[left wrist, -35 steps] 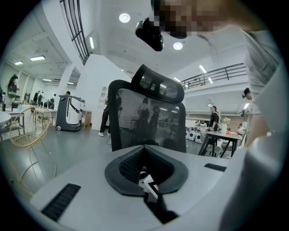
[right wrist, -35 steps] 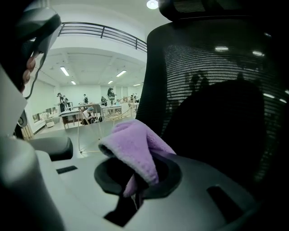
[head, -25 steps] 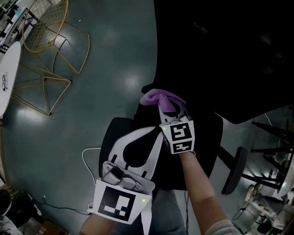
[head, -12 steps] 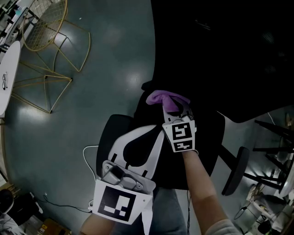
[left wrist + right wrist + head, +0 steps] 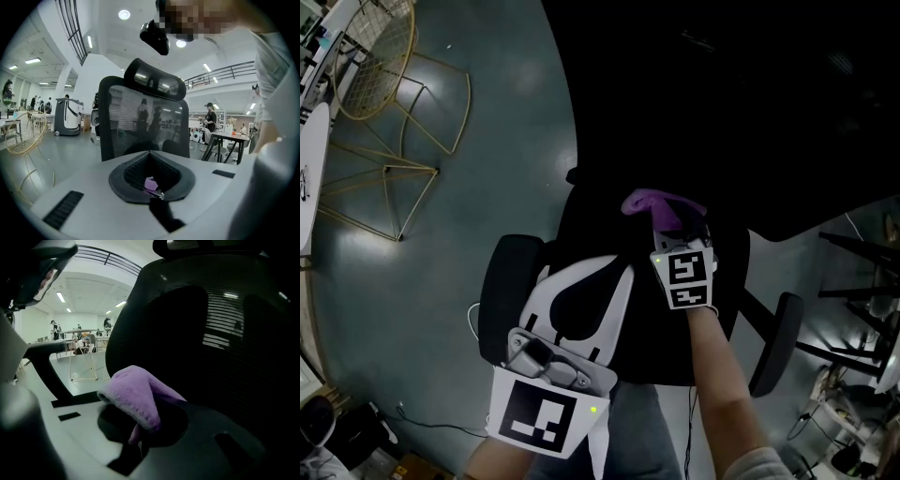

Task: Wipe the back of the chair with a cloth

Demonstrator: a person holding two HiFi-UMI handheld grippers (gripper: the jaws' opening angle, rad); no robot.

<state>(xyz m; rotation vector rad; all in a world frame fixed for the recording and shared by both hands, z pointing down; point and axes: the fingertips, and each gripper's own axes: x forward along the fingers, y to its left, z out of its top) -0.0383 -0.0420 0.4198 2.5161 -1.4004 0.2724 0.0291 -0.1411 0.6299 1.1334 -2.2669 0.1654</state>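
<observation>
A black mesh office chair [image 5: 609, 220] is below me; its backrest [image 5: 140, 122] fills the left gripper view and looms close in the right gripper view [image 5: 211, 333]. My right gripper [image 5: 677, 227] is shut on a purple cloth [image 5: 661, 204], which bulges out of its jaws [image 5: 136, 397] against the top of the backrest. My left gripper [image 5: 621, 276] hovers lower left with its white jaws shut and nothing held. Its tips are close beside the right gripper. A bit of the purple cloth [image 5: 150, 184] shows through the gap in its jaws.
A gold wire chair [image 5: 384, 56] and a white round table [image 5: 307, 169] stand at the far left. A large black surface [image 5: 750, 94] fills the upper right. The chair's armrests [image 5: 502, 291] stick out both sides. A white cable [image 5: 473, 319] lies on the floor.
The right gripper has slid the purple cloth to the right along the top of the chair back. The view has shifted, so the chair sits further left. The left gripper has held still.
</observation>
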